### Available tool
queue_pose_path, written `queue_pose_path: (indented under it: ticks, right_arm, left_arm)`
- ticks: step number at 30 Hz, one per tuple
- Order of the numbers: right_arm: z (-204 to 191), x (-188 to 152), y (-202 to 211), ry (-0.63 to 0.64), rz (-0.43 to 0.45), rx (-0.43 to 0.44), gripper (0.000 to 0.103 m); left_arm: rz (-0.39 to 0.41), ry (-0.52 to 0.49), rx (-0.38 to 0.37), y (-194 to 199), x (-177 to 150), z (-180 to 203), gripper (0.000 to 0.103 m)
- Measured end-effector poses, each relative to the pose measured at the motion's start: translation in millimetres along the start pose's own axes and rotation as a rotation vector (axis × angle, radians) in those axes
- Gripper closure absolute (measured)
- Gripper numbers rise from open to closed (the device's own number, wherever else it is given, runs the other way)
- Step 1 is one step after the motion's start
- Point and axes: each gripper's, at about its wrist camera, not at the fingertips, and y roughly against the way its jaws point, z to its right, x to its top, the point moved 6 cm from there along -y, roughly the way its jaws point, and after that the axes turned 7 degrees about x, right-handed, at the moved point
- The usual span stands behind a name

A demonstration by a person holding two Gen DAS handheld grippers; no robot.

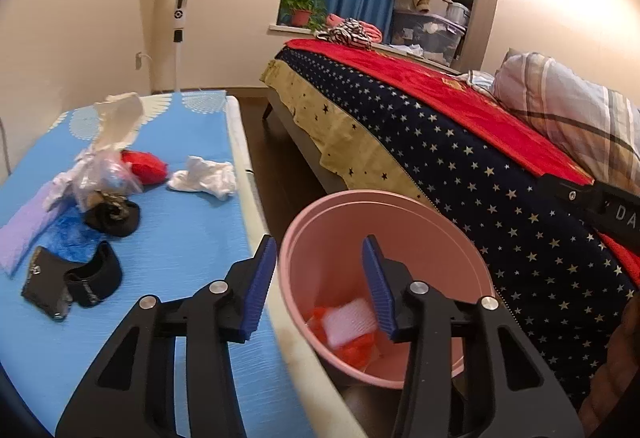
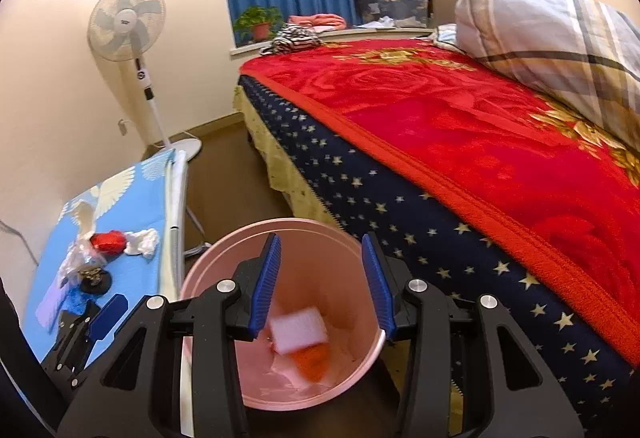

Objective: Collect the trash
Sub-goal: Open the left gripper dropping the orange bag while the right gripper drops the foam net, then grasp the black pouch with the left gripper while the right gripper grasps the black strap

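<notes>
Right gripper is hanging half-open and empty over pink bin; remaining trash is lying at frame left on counter, nearer the half-open, empty left gripper

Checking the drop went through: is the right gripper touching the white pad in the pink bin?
Apart. The right wrist view shows the right gripper open above the pink bin, while the white pad lies blurred below its blue fingertips.

Each handheld gripper is matte black plastic with cut-out triangular arms; round silver screws sit at the pivots; the left gripper and right gripper both carry ribbed blue pads on their fingers.
</notes>
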Motion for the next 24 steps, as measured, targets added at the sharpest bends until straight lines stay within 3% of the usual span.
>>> queue_pose_path:
  ticks: [12, 24]
  right_arm:
    - [-64, -9, 8, 0.023, 0.002, 0.148, 0.069]
    - [-159, -35, -13, 0.095, -0.052, 0.328, 0.078]
  left_arm:
    - [0.062, 0.075, 0.111, 39, 7, -69, 0.064]
    - [0.079, 0.22, 0.319, 55, -3, -170, 0.066]
